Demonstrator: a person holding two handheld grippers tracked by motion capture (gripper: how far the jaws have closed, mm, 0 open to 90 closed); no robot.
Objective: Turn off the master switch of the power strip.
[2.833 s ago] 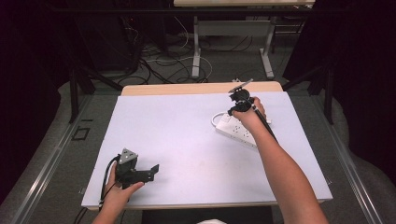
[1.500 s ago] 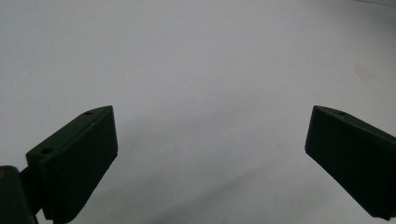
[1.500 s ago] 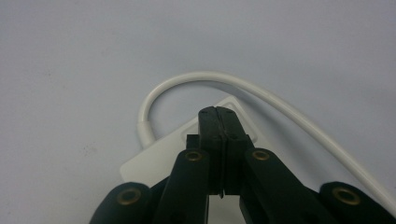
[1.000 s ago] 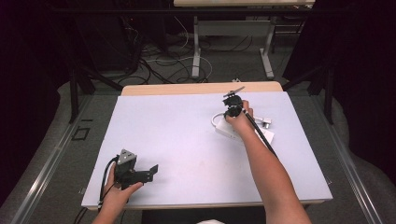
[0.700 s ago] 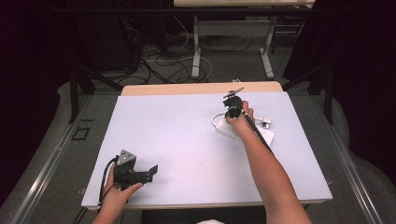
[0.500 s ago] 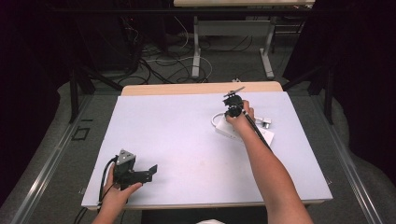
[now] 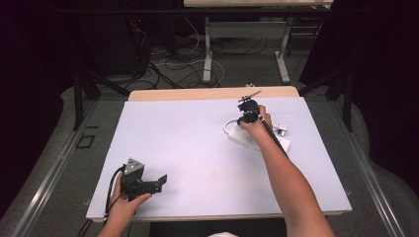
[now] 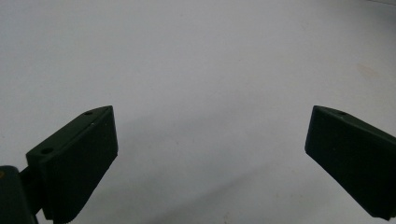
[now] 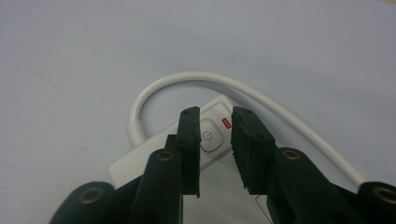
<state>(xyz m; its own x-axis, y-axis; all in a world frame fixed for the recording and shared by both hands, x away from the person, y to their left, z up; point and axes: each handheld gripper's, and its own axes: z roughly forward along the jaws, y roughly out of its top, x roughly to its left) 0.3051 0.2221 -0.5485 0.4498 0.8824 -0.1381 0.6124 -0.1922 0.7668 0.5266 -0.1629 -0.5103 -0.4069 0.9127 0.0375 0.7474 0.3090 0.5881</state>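
Observation:
A white power strip (image 7: pixel 248 141) lies at the right back of the table, its white cable (image 9: pixel 187 77) looping round its end. My right gripper (image 7: pixel 248 115) points down over that end. In the right gripper view its jaws (image 9: pixel 215 113) stand a little apart above the round power button (image 9: pixel 211 136), with a red light (image 9: pixel 226 123) lit beside it. The jaws have just been opening, with nothing held between them. My left gripper (image 7: pixel 159 181) rests near the front left edge, and its jaws (image 8: pixel 210 135) are wide open over bare table.
The white table top (image 7: pixel 188 133) has a wooden strip along its far edge (image 7: pixel 207 94). A small plug (image 7: pixel 280 130) lies just right of the power strip. Cables and table legs stand on the floor beyond.
Since the earliest frame my right gripper has shifted a little left along the power strip to its cable end. The left hand has kept still.

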